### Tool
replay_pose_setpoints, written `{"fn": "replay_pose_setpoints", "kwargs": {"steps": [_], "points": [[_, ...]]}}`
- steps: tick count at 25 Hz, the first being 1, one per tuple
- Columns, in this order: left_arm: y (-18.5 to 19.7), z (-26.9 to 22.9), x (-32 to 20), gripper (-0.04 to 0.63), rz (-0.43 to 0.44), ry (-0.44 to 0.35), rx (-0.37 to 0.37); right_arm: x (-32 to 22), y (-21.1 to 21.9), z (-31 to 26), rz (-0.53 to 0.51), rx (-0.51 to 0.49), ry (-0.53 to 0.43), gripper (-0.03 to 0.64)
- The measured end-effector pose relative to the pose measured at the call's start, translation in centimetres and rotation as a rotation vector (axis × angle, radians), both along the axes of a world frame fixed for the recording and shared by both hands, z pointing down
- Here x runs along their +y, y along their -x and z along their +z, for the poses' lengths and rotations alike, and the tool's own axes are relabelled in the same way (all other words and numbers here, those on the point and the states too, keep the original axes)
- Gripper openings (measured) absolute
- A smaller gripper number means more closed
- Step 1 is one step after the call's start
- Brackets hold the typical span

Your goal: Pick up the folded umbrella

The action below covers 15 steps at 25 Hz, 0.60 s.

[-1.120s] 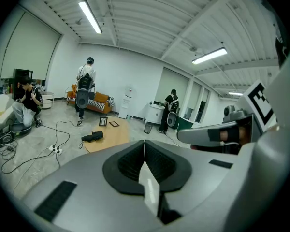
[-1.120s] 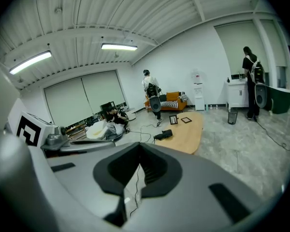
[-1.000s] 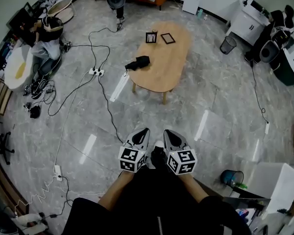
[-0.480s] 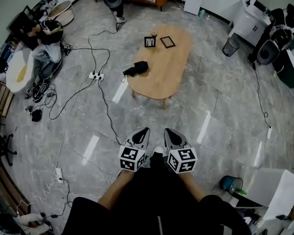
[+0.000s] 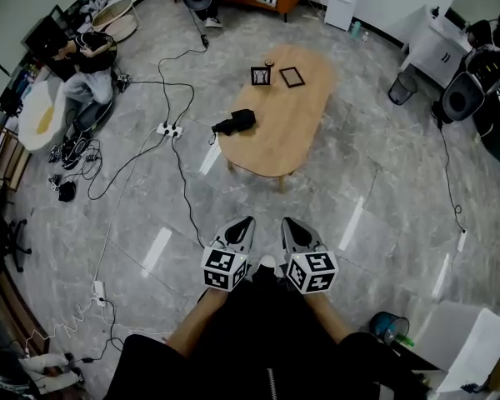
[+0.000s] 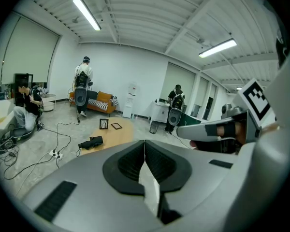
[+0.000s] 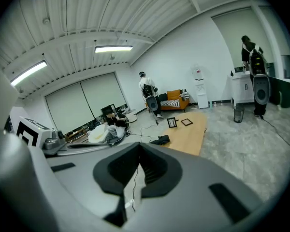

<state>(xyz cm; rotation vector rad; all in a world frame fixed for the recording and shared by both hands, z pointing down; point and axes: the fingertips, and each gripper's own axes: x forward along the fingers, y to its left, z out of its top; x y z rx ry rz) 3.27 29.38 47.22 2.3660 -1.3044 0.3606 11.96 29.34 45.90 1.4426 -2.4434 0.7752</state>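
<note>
The wooden table now sits a little lower and closer in the head view than it did a moment ago, and the folded umbrella on it has come closer too. The two grippers are at the same spot at the bottom of that view as before. The umbrella is black and lies on the left edge of the table, on the end nearer the person. It is well apart from both grippers, with bare grey floor in between. The left gripper and the right gripper are held side by side, close in front of the person's body, and both point toward the table. In the left gripper view the two fingers are pressed together at the tips, with nothing between them. In the right gripper view the fingers are together at the tips as well, and nothing is held there either. Each gripper has a marker cube at its back, one on the left and one on the right. At the far end of the table a small picture frame stands up, and a second frame lies flat just beside it. A white power strip lies on the floor near the left side of the table, with black cables running from it. Someone sits on the floor far off to the left.
</note>
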Motion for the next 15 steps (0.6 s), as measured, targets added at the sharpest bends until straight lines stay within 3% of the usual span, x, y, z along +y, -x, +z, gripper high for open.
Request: {"fn": "replay_pose_setpoints", "kwargs": {"steps": [15], "points": [[-0.1,0.0,-1.0,0.015,-0.040,0.011,-0.032,-1.1,0.3,1.2,-0.050,-0.005,0.028,0.011]]}}
